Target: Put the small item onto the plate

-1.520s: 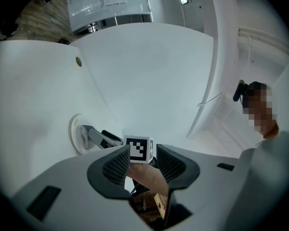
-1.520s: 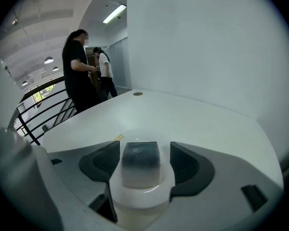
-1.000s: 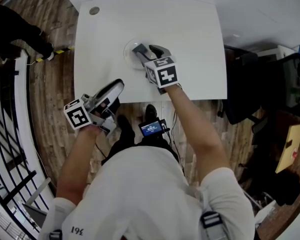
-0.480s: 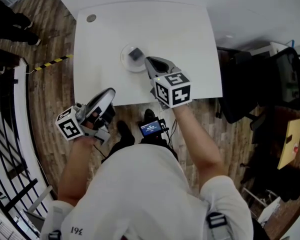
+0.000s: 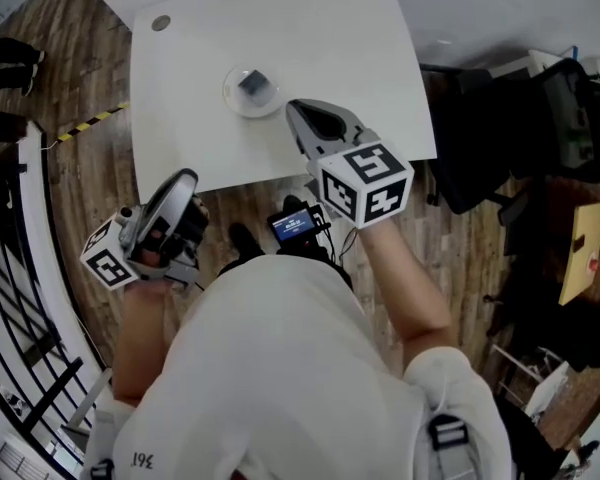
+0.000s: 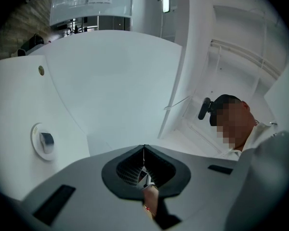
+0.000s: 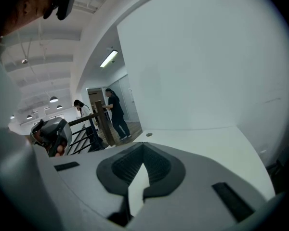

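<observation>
A small grey item (image 5: 252,84) lies on the round clear plate (image 5: 234,101) on the white table (image 5: 310,38). My right gripper (image 5: 291,105) hangs just right of the plate, above the table's near part, apart from the plate, its jaws shut on nothing. My left gripper (image 5: 187,175) is off the table's near left corner over the wooden floor, also shut and empty. The left gripper view shows the plate (image 6: 36,146) and the item (image 6: 46,139) far to the left of the shut jaws (image 6: 144,146). The right gripper view has shut jaws (image 7: 143,144) and the left gripper (image 7: 53,131) at left.
A round grommet (image 5: 161,23) sits in the table's far left corner. A black railing (image 5: 20,298) runs along the left. Dark chairs (image 5: 480,138) stand to the right. A small device with a blue screen (image 5: 293,225) lies on the floor by the table's near edge. Two people (image 7: 113,112) stand far off.
The right gripper has drawn back from the plate toward the person, leaving the item lying on it, and its jaws have shut. The left gripper has drawn back from the table edge.
</observation>
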`<state>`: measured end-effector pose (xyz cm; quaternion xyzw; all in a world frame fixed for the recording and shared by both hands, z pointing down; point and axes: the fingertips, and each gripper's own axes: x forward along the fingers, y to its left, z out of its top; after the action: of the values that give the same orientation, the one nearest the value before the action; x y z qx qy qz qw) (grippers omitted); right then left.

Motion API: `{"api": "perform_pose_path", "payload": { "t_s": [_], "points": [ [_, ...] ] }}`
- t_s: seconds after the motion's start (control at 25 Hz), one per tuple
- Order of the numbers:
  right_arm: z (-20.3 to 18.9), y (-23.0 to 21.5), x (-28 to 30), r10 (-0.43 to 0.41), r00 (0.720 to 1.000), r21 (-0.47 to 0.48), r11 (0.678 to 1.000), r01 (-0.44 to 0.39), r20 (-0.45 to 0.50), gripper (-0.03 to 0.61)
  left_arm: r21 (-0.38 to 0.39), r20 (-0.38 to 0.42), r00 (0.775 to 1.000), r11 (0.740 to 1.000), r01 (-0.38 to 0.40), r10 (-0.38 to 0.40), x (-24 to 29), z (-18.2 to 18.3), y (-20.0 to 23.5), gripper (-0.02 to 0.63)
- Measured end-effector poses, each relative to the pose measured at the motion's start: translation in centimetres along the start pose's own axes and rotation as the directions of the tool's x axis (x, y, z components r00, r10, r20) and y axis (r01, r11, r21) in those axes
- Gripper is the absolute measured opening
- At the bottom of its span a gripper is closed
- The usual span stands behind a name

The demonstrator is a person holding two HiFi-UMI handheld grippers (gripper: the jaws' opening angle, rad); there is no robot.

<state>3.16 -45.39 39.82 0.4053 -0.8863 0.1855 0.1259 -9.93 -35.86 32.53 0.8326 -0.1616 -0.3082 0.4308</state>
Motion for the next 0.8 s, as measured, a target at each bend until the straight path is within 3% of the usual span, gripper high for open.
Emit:
{"api": "perform_pose_path", "payload": {
  "t_s": [0.8],
  "points": [
    [4.3,6.2,-7.4,0.077,0.982,0.034,0.996,-0.084,0.174,0.0,0.038,-0.043,0.997,0.998,0.059,-0.058,-1.4,-1.4,-5.4,0.006]
  ]
}}
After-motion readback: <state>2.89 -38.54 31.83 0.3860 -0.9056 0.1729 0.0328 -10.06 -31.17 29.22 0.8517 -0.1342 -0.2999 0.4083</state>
